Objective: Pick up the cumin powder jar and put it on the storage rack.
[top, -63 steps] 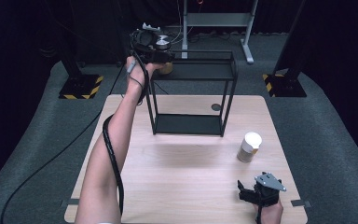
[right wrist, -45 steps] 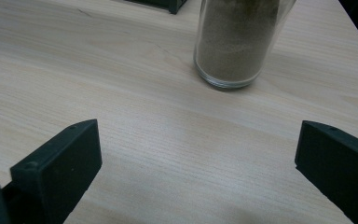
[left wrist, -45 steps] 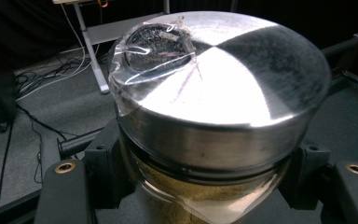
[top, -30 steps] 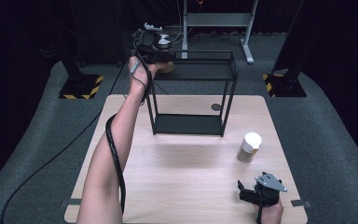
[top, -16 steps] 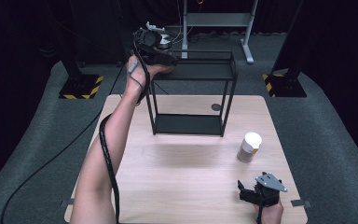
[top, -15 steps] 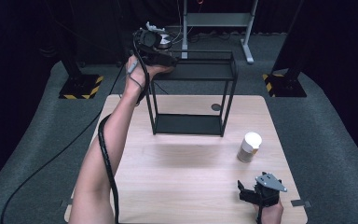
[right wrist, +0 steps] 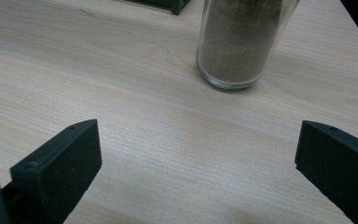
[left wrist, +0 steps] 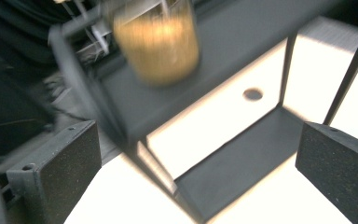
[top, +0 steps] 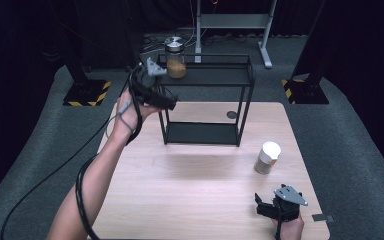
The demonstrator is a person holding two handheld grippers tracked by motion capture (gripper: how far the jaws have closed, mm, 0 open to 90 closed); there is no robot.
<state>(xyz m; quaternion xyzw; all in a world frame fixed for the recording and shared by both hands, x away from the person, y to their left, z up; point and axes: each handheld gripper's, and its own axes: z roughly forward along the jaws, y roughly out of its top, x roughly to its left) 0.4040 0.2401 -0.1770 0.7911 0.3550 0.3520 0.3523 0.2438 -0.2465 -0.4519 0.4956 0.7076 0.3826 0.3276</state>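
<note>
A glass jar [top: 175, 59] with a silver lid and orange-brown contents stands on the top shelf of a black metal rack [top: 207, 75]. My left gripper [top: 169, 103] hovers off the rack's left front corner, apart from the jar. Its jaws have just been opening and stand open with nothing between them. In the left gripper view the jar [left wrist: 156, 39] is blurred, up beyond the left gripper [left wrist: 198, 172]. My right gripper [top: 259, 206] rests open at the table's front right. A white-lidded jar [top: 268, 157] of greyish powder stands just beyond it, and in the right gripper view this jar [right wrist: 240, 42] is ahead of the right gripper [right wrist: 198, 168].
The rack stands at the back middle of the wooden table [top: 190, 185], with a lower shelf [top: 200, 133] that is bare. A black cable [top: 82, 185] trails along the left forearm. Dark floor and stand bases surround the table.
My left gripper has let go of the orange-brown jar on the top shelf and drawn back, down and toward the table's left. The right gripper has stayed put.
</note>
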